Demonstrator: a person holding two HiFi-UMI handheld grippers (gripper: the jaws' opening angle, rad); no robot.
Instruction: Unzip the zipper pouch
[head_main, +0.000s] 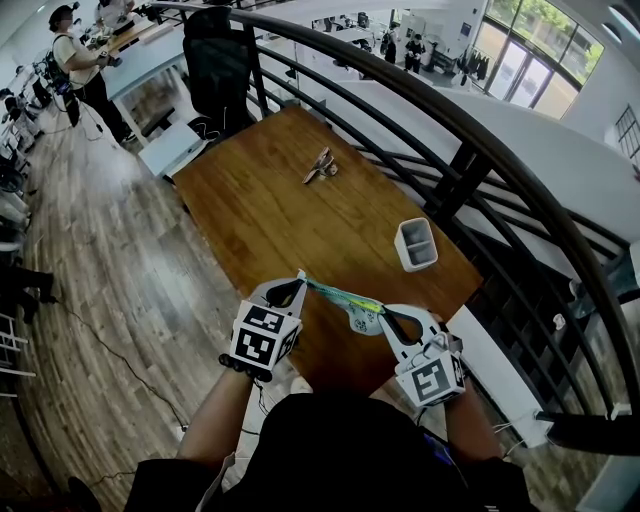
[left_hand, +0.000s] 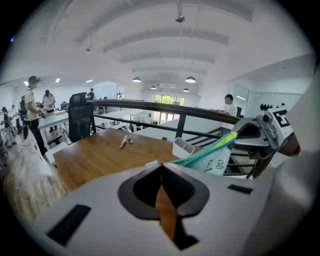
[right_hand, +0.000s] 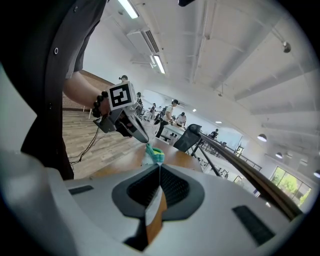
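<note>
Zipper pouch (head_main: 352, 300) held stretched between two grippers above one wooden table (head_main: 280, 215).

One pouch is seen. It is made of soft, pale fabric printed with small figures and edged along the top by a teal-and-yellow zipper band, and it is held clear of the table top. The left gripper's (head_main: 300, 276) jaws are closed tight on one end of the band, and the right gripper's (head_main: 384, 312) jaws are clamped on the other end, so the band is drawn taut between them. On the brown, grained table one white rectangular container (head_main: 415, 245) is stood upright — its contents cannot be made out — and one small metallic object (head_main: 320, 165) is laid well apart from it.
</note>
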